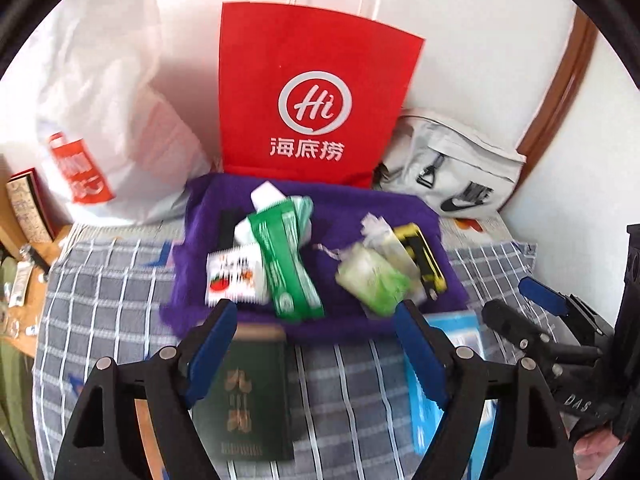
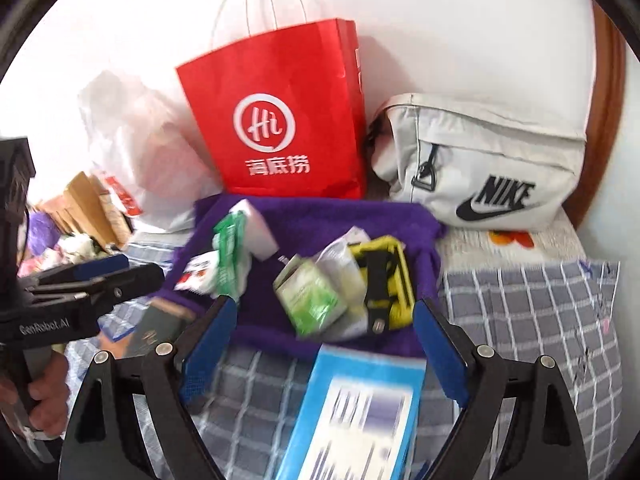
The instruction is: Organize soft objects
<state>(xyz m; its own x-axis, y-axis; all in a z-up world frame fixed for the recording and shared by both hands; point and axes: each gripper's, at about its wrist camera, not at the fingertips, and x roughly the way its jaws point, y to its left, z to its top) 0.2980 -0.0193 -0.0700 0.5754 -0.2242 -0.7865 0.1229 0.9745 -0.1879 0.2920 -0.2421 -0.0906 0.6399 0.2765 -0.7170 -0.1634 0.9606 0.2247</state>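
Observation:
A purple towel (image 1: 352, 216) (image 2: 320, 216) lies on the checked bedding with small things piled on it: a green packet (image 1: 286, 264) (image 2: 230, 256), a red-and-white sachet (image 1: 232, 278), a pale green pouch (image 1: 374, 280) (image 2: 312, 300) and a yellow-and-black gadget (image 1: 422, 264) (image 2: 384, 280). My left gripper (image 1: 316, 316) hangs open over the towel's near edge, nothing between its fingers. My right gripper (image 2: 324, 312) is open too, above the same edge, and shows at the right in the left wrist view (image 1: 516, 300).
A red paper bag (image 1: 316, 92) (image 2: 280, 116), a white plastic bag (image 1: 100, 120) (image 2: 136, 144) and a grey Nike bag (image 1: 452, 168) (image 2: 480, 168) stand against the wall. A dark green booklet (image 1: 248, 396) (image 2: 160, 326) and a blue box (image 1: 460, 380) (image 2: 360, 416) lie on the bedding under the grippers.

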